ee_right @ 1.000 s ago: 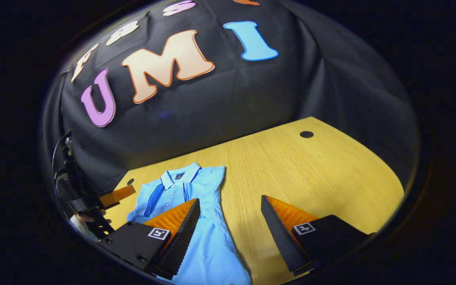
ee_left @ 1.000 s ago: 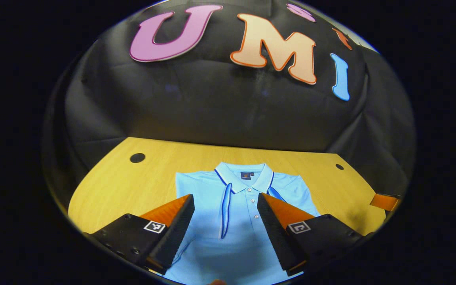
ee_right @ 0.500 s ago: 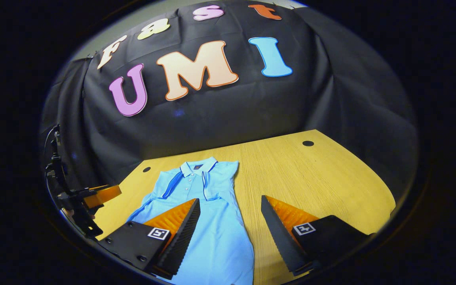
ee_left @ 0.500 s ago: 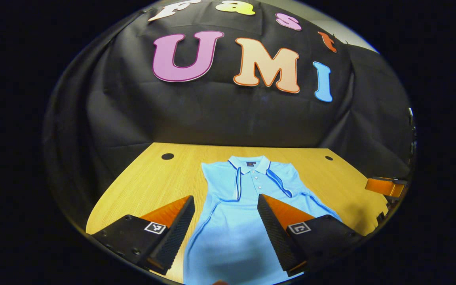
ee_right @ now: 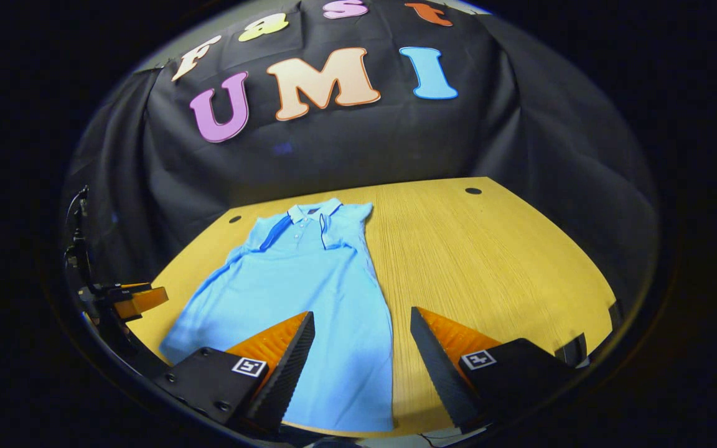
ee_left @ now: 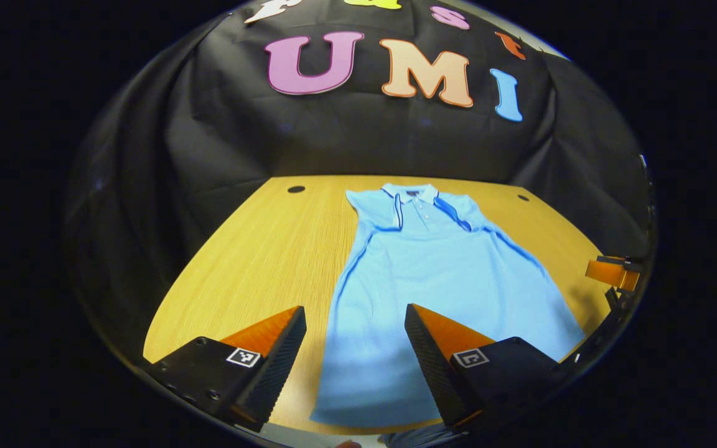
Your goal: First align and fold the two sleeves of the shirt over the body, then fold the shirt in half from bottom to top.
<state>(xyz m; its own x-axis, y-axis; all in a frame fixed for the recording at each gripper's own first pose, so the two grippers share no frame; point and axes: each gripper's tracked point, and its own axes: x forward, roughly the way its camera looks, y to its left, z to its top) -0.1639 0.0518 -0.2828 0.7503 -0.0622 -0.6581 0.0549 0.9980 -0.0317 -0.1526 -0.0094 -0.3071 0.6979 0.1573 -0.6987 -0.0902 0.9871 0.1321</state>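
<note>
Shirt [ee_left: 439,280] lay flat on bench [ee_left: 253,261], collar far end, sleeves already folded over body, hem nearest both grippers. Left gripper [ee_left: 355,323] spread wide, empty, above hem's left part; right gripper [ee_right: 361,330] likewise spread, empty, w/ shirt's right edge just ahead between fingers. Next probably: pinch both hem corners evenly, lift low, carry fwd to collar, keep edges aligned.

Left gripper view: shirt [ee_left: 433,280] hem partly hidden behind one finger [ee_left: 439,367] of the left gripper [ee_left: 355,358]. Right gripper [ee_left: 610,274] cut off at the view's right edge, jaw state unreadable. Right gripper view: shirt's near left corner hidden behind one finger [ee_right: 281,367] of that gripper. Collar label [ee_right: 312,211] too small to tell. Table [ee_right: 489,261] near edge cut off by the view's rim.
</note>
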